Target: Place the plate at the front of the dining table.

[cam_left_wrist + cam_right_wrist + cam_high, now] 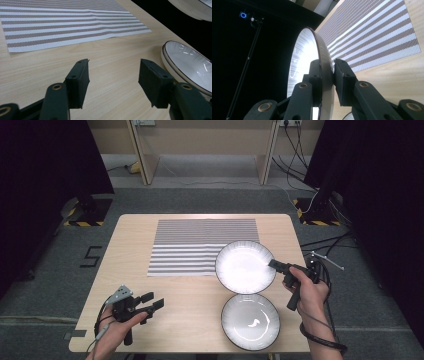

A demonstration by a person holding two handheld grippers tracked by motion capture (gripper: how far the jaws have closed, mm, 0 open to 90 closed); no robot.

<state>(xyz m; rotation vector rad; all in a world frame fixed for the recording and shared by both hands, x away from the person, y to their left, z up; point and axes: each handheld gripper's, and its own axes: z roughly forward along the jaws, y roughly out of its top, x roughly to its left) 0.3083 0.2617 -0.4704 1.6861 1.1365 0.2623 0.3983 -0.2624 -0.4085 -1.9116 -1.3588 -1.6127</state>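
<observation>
Two white plates with dark rims are on the right half of the wooden table (200, 292). My right gripper (274, 265) is shut on the right rim of the farther plate (244, 266), which overlaps the near right corner of a striped placemat (200, 246); whether it is lifted I cannot tell. In the right gripper view the jaws clamp that plate's (322, 50) edge at my right gripper (327, 75). The nearer plate (250, 321) lies flat by the front edge. My left gripper (153, 301) hovers open at the front left, its gap (113, 76) bare, the nearer plate (190, 62) to its right.
The placemat (65, 27) lies ahead of my left gripper. Bare wood spreads between the left gripper and the plates. Dark curtains flank the table, stands and cables (320, 210) sit on the grey floor beyond, and a black mark (90, 256) lies on the floor left.
</observation>
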